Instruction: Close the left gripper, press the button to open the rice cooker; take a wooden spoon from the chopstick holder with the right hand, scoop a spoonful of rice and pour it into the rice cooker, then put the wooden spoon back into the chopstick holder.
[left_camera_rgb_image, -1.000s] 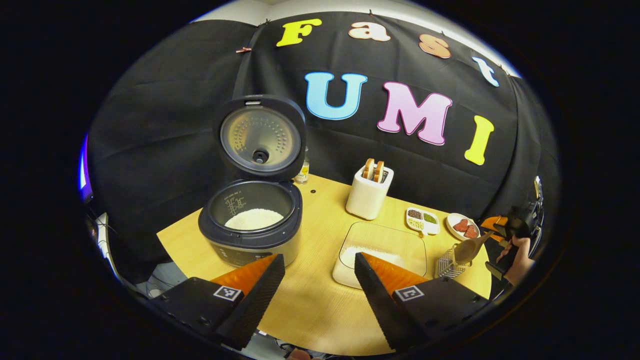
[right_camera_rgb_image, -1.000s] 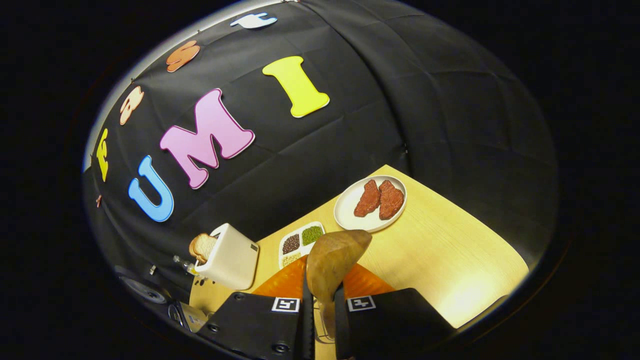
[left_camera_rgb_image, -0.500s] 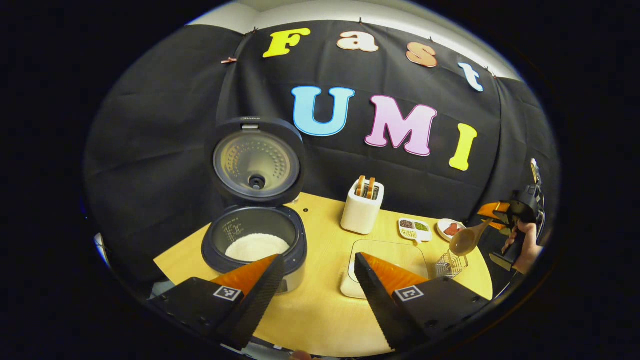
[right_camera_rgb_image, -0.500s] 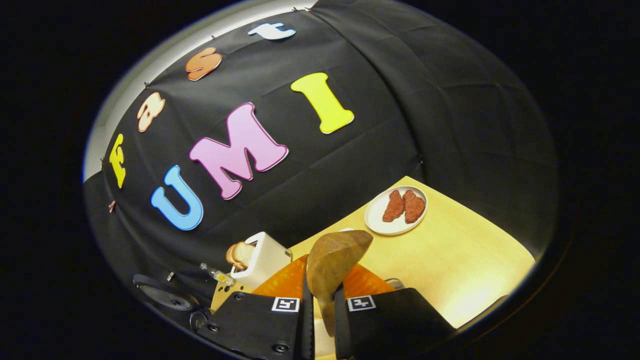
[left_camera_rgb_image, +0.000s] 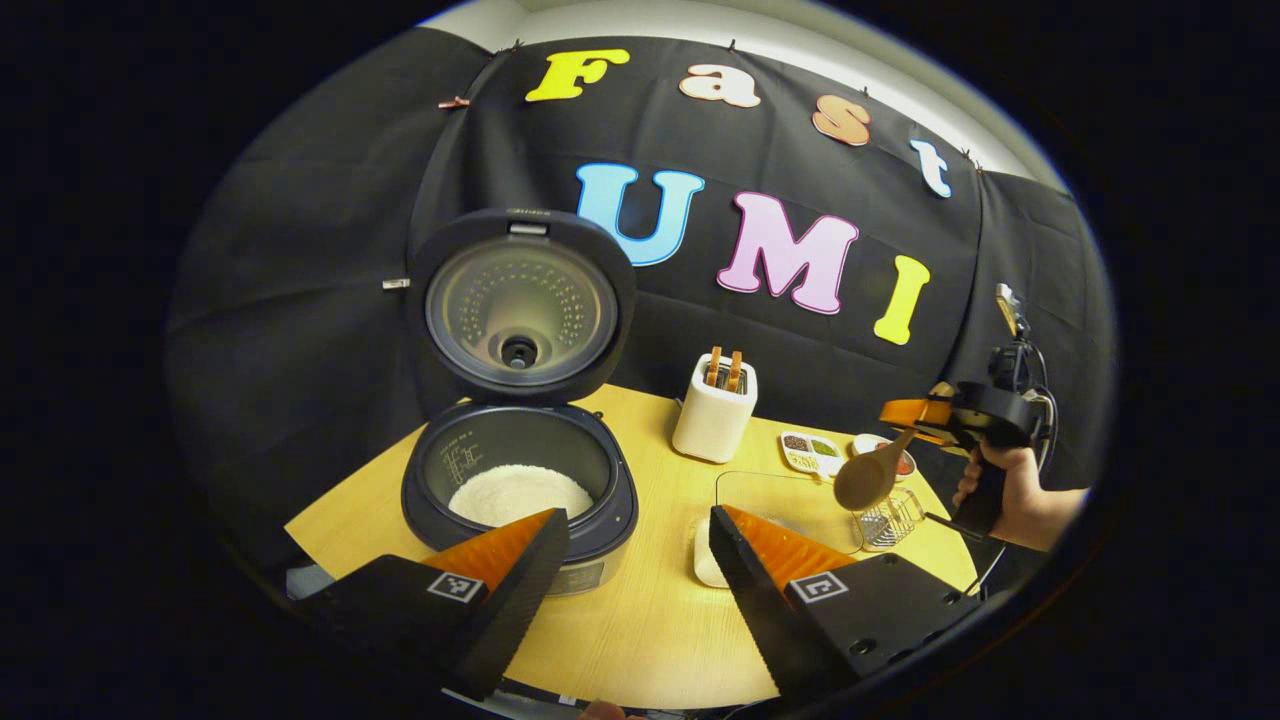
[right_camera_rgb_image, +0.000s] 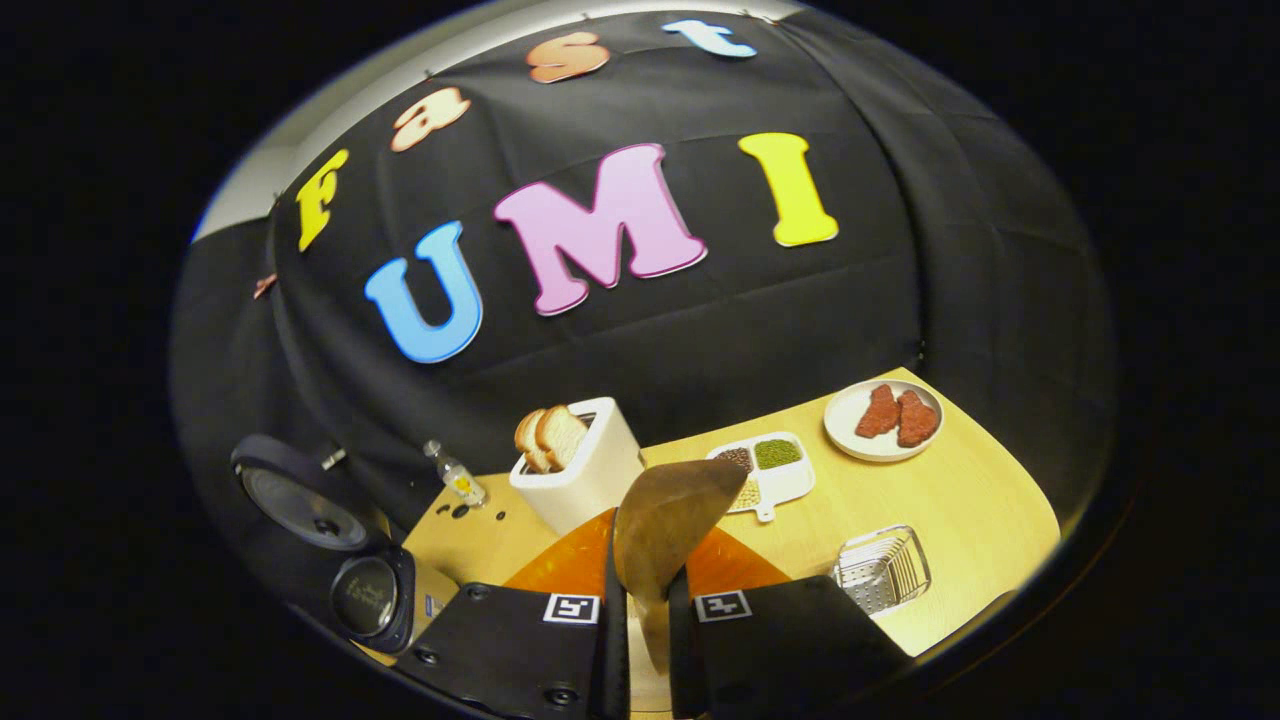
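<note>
The rice cooker (left_camera_rgb_image: 520, 500) stands open on the left of the table, lid (left_camera_rgb_image: 520, 305) upright, white rice (left_camera_rgb_image: 520, 493) in its pot. My left gripper (left_camera_rgb_image: 637, 520) hovers open and empty in front of it. A glass tray of rice (left_camera_rgb_image: 790, 495) lies right of the cooker. At the far right a hand holds my right gripper (left_camera_rgb_image: 925, 412), shut on the handle of the wooden spoon (left_camera_rgb_image: 868, 478), whose bowl hangs above the wire chopstick holder (left_camera_rgb_image: 888, 518). In the right gripper view the spoon (right_camera_rgb_image: 665, 515) sticks up between the shut fingers of my right gripper (right_camera_rgb_image: 648, 575); the holder (right_camera_rgb_image: 882, 568) lies to its right, the cooker (right_camera_rgb_image: 335, 550) at lower left.
A white toaster (left_camera_rgb_image: 714, 410) with bread stands behind the tray. A divided dish of grains (right_camera_rgb_image: 765, 468) and a plate of meat (right_camera_rgb_image: 883, 418) sit toward the back right. A small bottle (right_camera_rgb_image: 455, 475) stands behind the cooker. The table edge (right_camera_rgb_image: 1000, 590) runs just past the holder.
My right gripper has risen with the spoon above the holder and turned left, bringing the toaster and cooker into its view. My left gripper stayed open and shifted slightly.
</note>
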